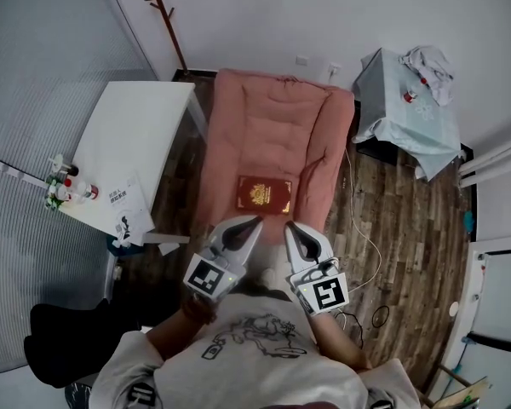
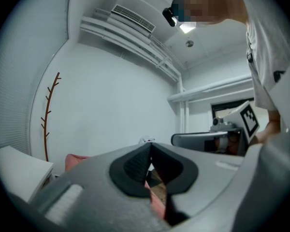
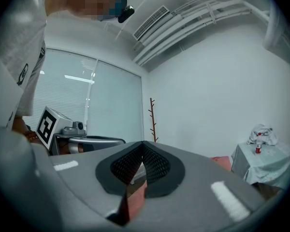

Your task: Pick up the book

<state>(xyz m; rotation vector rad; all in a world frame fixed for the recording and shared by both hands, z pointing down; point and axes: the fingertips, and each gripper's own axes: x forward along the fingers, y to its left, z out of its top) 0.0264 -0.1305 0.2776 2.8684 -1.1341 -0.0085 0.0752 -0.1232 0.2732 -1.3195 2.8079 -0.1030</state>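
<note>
A dark red book (image 1: 264, 194) with gold print lies flat on the near part of a pink cushioned lounger (image 1: 272, 118). My left gripper (image 1: 257, 220) hangs just short of the book's near left corner, jaws shut and empty. My right gripper (image 1: 289, 226) is beside it, near the book's near right corner, also shut on nothing. In the left gripper view the left gripper (image 2: 150, 146) has its black pads meeting at the tips, with the right gripper (image 2: 208, 140) at its side. The right gripper view shows the right gripper (image 3: 142, 144) with pads closed together.
A white table (image 1: 132, 143) with small bottles and papers stands left of the lounger. A cloth-covered stand (image 1: 409, 113) with a bundle on it sits at the back right. A wooden coat rack (image 1: 166, 15) leans by the far wall. Cables trail over the wooden floor (image 1: 400, 228).
</note>
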